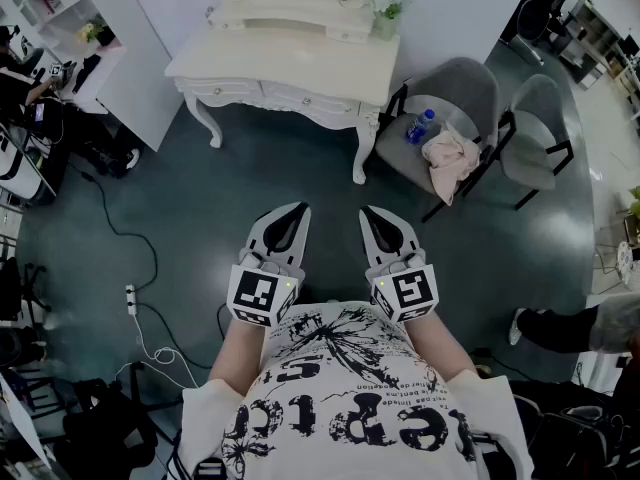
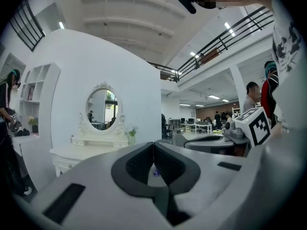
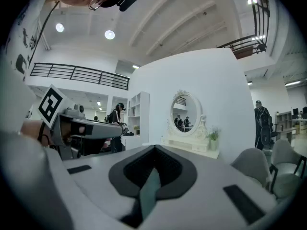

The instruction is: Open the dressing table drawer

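Observation:
A cream dressing table (image 1: pixel 290 63) with an oval mirror stands against the far wall, its drawer front (image 1: pixel 300 98) closed. It also shows in the left gripper view as the dressing table (image 2: pixel 79 150) at the left, and in the right gripper view as the dressing table (image 3: pixel 192 145) ahead. My left gripper (image 1: pixel 298 208) and right gripper (image 1: pixel 368 211) are held level side by side close to my body, well short of the table. Both are shut with nothing between the jaws, as the left gripper (image 2: pixel 153 143) and right gripper (image 3: pixel 154 147) tips meet.
Two grey chairs stand right of the table; the nearer chair (image 1: pixel 440 98) carries a blue bottle (image 1: pixel 420 126) and a pink cloth (image 1: pixel 450 158). A white cable and power strip (image 1: pixel 131 300) lie on the dark floor at the left. Shelving (image 1: pixel 60 18) and people are at the edges.

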The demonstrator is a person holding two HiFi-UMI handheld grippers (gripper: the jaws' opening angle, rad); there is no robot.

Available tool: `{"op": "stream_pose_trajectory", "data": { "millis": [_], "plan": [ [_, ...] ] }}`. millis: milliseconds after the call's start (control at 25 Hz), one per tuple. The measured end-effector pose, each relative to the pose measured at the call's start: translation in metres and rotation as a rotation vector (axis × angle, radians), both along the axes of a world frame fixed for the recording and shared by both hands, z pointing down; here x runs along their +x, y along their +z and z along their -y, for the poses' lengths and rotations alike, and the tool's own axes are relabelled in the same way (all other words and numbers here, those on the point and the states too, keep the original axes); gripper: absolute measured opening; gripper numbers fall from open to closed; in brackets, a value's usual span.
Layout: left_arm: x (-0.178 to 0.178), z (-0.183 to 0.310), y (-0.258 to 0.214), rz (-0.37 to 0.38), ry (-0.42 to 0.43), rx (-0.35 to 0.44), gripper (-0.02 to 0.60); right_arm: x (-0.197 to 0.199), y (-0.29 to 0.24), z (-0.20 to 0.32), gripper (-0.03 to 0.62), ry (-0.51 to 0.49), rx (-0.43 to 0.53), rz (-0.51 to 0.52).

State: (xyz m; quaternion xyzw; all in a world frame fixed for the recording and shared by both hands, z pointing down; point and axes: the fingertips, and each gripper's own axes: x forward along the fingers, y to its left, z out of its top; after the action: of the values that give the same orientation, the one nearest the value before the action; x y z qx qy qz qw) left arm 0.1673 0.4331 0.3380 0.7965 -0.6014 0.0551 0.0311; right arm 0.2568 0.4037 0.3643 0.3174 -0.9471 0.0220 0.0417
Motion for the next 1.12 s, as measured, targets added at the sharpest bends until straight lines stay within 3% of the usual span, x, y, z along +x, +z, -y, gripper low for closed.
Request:
{"op": "stream_pose_trajectory", "data": {
  "millis": [840, 1120],
  "plan": [
    [-0.008, 0.010, 0.016, -0.004, 0.001, -0.025, 0.020, -0.002, 0.013, 0.016, 0.017, 0.034, -0.047, 0.028],
    [-0.042, 0.035, 0.023, -0.022, -0.012, -0.041, 0.020, -0.031, 0.019, 0.044, 0.017, 0.043, -0.074, 0.027]
  ]
}}
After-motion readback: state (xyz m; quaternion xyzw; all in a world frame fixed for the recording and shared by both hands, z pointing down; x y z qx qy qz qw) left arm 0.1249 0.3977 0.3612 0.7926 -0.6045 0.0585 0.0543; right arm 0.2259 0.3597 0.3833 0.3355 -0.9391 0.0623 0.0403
